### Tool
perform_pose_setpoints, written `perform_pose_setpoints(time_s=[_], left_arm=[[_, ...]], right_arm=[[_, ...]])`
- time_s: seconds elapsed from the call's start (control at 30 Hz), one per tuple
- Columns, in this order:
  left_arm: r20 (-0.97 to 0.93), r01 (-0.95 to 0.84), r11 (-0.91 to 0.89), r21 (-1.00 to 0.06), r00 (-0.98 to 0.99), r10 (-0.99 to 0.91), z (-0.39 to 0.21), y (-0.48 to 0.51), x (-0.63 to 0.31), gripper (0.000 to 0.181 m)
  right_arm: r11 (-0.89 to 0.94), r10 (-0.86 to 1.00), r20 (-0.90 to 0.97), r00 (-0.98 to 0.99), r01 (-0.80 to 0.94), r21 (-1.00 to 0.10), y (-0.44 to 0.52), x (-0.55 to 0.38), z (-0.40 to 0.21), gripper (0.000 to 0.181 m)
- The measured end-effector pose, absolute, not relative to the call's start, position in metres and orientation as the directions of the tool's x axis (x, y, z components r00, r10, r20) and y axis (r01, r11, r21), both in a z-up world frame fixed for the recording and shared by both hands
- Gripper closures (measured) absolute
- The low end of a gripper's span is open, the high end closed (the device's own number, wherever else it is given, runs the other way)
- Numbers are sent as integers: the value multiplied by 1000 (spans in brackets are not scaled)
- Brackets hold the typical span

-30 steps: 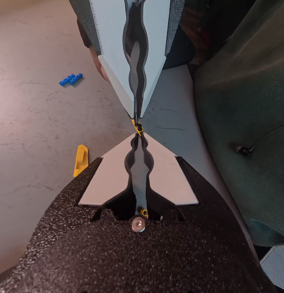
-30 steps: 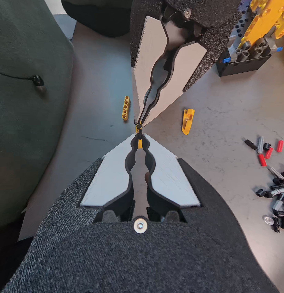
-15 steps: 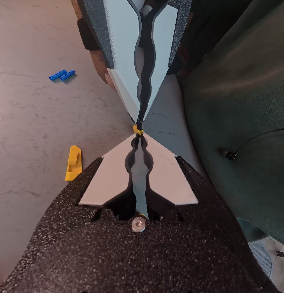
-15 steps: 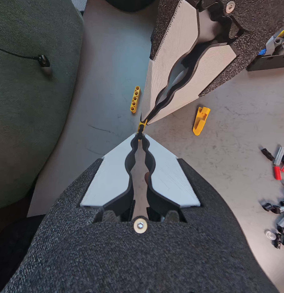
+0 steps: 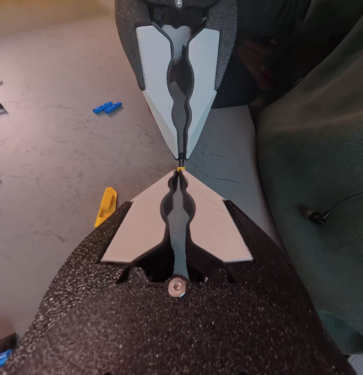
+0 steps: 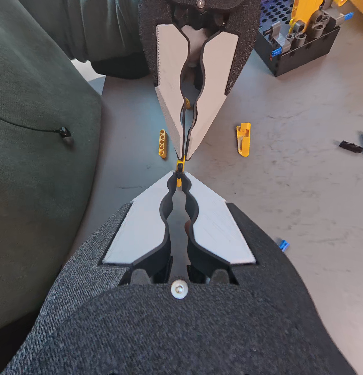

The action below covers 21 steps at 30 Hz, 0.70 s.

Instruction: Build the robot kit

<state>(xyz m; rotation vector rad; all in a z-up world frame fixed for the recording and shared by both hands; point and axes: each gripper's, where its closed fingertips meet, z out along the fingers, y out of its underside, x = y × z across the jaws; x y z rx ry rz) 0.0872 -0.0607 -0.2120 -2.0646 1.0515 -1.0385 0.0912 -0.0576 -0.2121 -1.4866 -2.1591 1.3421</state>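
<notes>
My left gripper is shut on a small yellow beam, of which only the end shows past the tips. My right gripper comes in from the top of the left wrist view, tip to tip with it, shut on a short black pin. In the right wrist view my right gripper pinches the black pin against the yellow beam, which the left gripper holds from above. Both are held above the grey table.
On the table lie a yellow wedge-shaped tool, a yellow holed beam, blue pins and a black part. A black box with a yellow and grey assembly stands at the back right. Green fabric borders the table edge. My two grippers' fingertips are within a few centimetres of each other.
Both grippers have turned until they face each other in a straight line. They stay shut, with the pin and the beam still meeting at the tips.
</notes>
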Motion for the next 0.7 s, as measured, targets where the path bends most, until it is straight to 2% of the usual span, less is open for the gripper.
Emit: perform_pose_setpoints(time_s=[0.3,0.7], left_arm=[[256,-424,-434,-795,413,-874,-215,-65,80,181],[255,-442,-453,-775,437,-863,-221,-65,74,181]], right_arm=[[-47,828,-382,-410,628,-777,-61,83,-210,178],[-22,876,-320,-360,633,-774,-59,79,-212,178]])
